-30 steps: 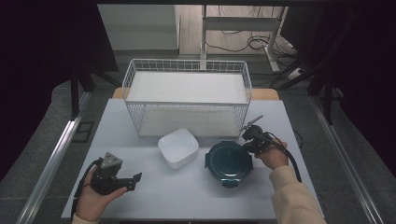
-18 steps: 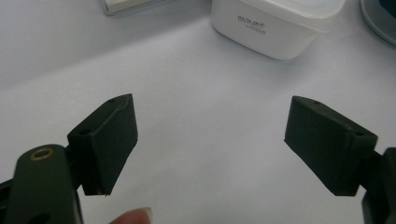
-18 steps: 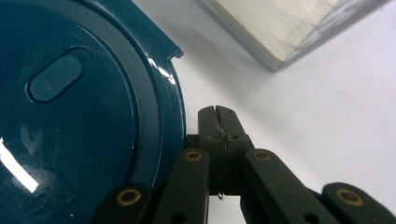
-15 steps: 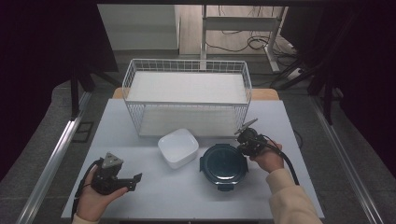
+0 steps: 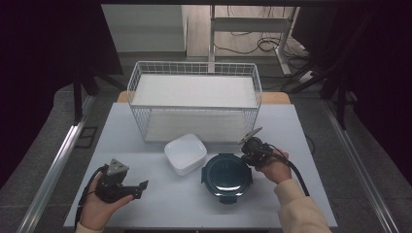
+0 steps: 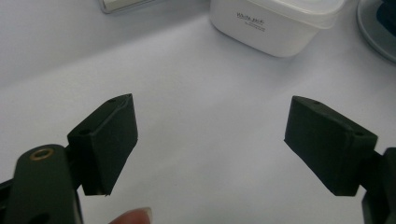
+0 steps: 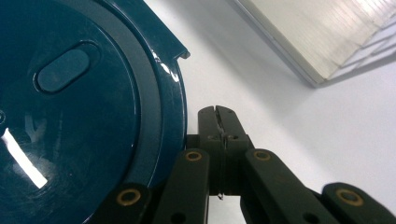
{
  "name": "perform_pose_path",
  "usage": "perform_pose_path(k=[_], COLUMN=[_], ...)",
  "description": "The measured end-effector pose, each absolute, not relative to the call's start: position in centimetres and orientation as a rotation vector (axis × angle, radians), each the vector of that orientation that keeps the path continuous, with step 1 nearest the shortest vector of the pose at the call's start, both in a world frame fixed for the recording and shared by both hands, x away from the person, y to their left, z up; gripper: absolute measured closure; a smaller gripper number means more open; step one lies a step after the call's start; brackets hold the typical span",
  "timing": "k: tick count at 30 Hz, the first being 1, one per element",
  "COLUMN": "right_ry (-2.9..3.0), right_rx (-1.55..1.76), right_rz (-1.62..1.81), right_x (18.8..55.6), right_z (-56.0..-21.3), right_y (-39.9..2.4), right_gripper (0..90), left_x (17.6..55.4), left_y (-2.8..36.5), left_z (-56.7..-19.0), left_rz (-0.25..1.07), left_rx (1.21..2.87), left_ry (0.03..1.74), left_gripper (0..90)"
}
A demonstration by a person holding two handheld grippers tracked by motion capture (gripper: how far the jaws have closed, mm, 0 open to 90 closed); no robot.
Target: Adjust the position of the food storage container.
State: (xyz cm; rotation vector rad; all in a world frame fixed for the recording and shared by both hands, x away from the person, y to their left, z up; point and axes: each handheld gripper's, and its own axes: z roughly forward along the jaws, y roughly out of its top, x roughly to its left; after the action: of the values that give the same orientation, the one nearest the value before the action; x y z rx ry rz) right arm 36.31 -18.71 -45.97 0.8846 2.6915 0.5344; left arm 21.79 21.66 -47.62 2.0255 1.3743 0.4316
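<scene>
A round dark teal container with a clip lid (image 5: 227,174) lies on the white table (image 5: 160,208), front centre. My right gripper (image 5: 245,156) is shut, with nothing between its jaws, and rests against the container's right rim. The right gripper view shows the closed tips (image 7: 217,122) right beside the teal lid (image 7: 84,116). A white square container (image 5: 185,154) stands just left of the teal one. At the front left my left gripper (image 5: 141,190) lies open and empty, pointing right. In the left gripper view, the left gripper (image 6: 210,140) faces the white container (image 6: 275,23).
A large white wire basket (image 5: 194,116) with a pale liner stands across the back of the table, its front wall close behind both containers. Its corner (image 7: 327,42) appears in the right gripper view. Bare table lies between the two hands along the front edge.
My right gripper has slid left, and the teal container has shifted left with it, closer to the white container. The left hand and its gripper have stayed put.
</scene>
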Motion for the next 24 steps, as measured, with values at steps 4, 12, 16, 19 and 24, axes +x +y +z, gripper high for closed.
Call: perform_pose_path(k=[4, 12, 16, 19, 24], right_ry=[2.700, 2.725, 2.737, 2.743, 2.757], right_rx=[0.870, 0.822, 0.810, 0.789, 0.765], right_rz=[0.544, 0.558, 0.563, 0.568, 0.585], right_x=[36.1, 35.4, 35.0, 34.7, 34.2], right_z=[-46.0, -46.1, -46.1, -46.2, -46.2], right_y=[-18.2, -17.4, -16.7, -16.4, -15.6], right_gripper=[89.2, 89.2, 89.2, 89.2, 89.2], left_x=[21.8, 21.8, 21.8, 21.8, 21.8], left_y=[21.7, 21.7, 21.7, 21.7, 21.6], left_z=[-47.6, -47.6, -47.6, -47.7, -47.7], left_rz=[0.432, 0.431, 0.432, 0.430, 0.429], left_rx=[2.026, 2.027, 2.029, 2.033, 2.030], left_ry=[1.374, 1.376, 1.374, 1.374, 1.375], left_gripper=[17.3, 17.4, 17.4, 17.4, 17.4])
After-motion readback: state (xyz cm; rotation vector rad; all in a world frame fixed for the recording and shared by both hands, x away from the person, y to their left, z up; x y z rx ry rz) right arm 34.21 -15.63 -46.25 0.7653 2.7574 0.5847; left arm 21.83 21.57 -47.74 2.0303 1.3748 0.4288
